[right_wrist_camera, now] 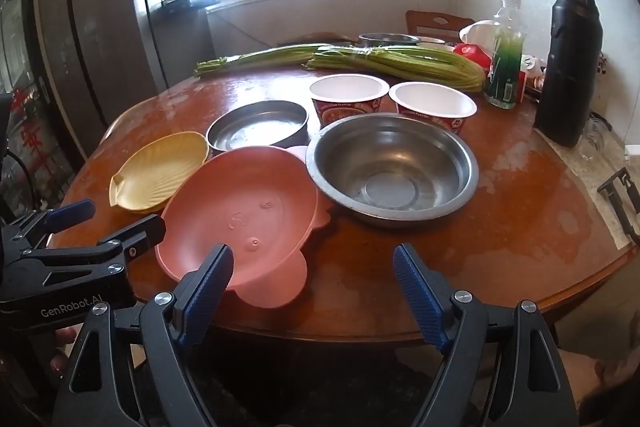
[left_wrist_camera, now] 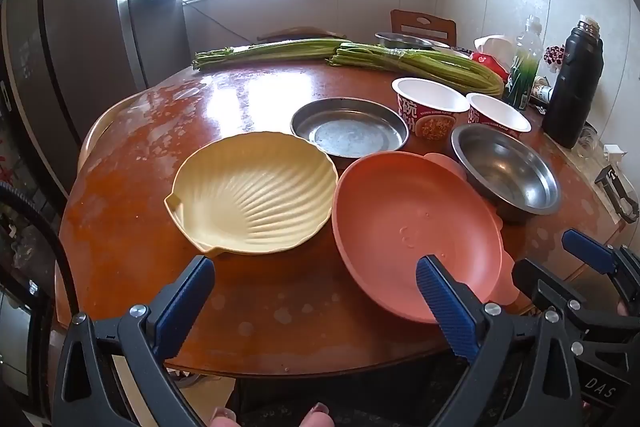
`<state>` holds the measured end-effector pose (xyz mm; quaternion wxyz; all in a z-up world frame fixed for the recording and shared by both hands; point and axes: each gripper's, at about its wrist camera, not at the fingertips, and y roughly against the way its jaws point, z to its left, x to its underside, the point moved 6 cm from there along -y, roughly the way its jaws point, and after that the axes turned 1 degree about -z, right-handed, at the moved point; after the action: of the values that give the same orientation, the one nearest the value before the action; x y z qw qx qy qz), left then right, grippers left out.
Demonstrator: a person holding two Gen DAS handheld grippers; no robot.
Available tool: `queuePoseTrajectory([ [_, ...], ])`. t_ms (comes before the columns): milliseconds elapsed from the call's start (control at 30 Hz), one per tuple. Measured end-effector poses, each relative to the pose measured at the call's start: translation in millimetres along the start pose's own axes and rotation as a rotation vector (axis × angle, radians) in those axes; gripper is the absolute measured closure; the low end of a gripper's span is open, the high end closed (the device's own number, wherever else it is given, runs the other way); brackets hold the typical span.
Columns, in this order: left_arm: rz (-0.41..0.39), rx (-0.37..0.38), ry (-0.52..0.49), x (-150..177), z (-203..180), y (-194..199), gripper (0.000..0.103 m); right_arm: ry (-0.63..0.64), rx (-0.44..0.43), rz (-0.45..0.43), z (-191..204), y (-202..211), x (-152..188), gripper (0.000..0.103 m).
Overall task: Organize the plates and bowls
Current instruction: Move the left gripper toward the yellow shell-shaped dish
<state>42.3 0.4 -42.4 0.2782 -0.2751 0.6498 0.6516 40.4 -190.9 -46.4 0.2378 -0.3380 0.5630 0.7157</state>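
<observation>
Salmon-pink plastic fills the lower middle of both views: the pink plate [left_wrist_camera: 416,231] lies near the table's front edge, with small raised marks on its floor and a lobed rim. At its left in the left wrist view you have the cream shell-shaped dish [left_wrist_camera: 256,193], its rim just beside the pink one; whether they touch you cannot tell. Behind those two, toward the centre of the frame, sits the shallow steel pan [left_wrist_camera: 350,127], and to the right of the pink plate the deeper steel bowl [right_wrist_camera: 394,167], close against the plate's rim. Above the bowl in the right wrist view stand two red paper noodle cups [right_wrist_camera: 350,95], white inside, side by side. Your left gripper [left_wrist_camera: 316,301] hangs over the table's near edge with its blue pads spread wide and nothing between them; its right finger overlaps the pink plate's near rim in the picture. Your right gripper [right_wrist_camera: 310,287] is likewise released, jaws wide apart over bare wood at the lower middle, its left finger in front of the plate's edge. Further out, two bundles of green stalks [left_wrist_camera: 416,63] lie across the far side of the brown round table [left_wrist_camera: 256,307], and a black flask [right_wrist_camera: 572,67] and a clear bottle [right_wrist_camera: 505,55] stand at the upper right.
</observation>
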Motion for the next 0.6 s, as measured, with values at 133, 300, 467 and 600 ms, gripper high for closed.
queuePoseTrajectory([
  [133, -0.005, 0.001, 0.002, -0.4, 3.3, 0.8, 0.002, 0.002, -0.002, 0.006, 0.1, -1.4, 0.5, 0.02],
  [300, -0.003, 0.001, 0.0, -1.8, 1.7, 1.5, 0.002, 0.002, -0.006, 0.008, -0.1, -2.0, 1.1, 0.02],
  [467, -0.003, 0.002, -0.001, -1.1, 3.0, 2.3, 0.002, -0.004, -0.003, 0.004, -0.8, -1.4, 0.8, 0.02],
  [600, -0.003, 0.005, -0.002, -0.4, 2.1, -0.9, 0.002, -0.005, -0.007, 0.005, -0.8, -1.4, 0.0, 0.02],
])
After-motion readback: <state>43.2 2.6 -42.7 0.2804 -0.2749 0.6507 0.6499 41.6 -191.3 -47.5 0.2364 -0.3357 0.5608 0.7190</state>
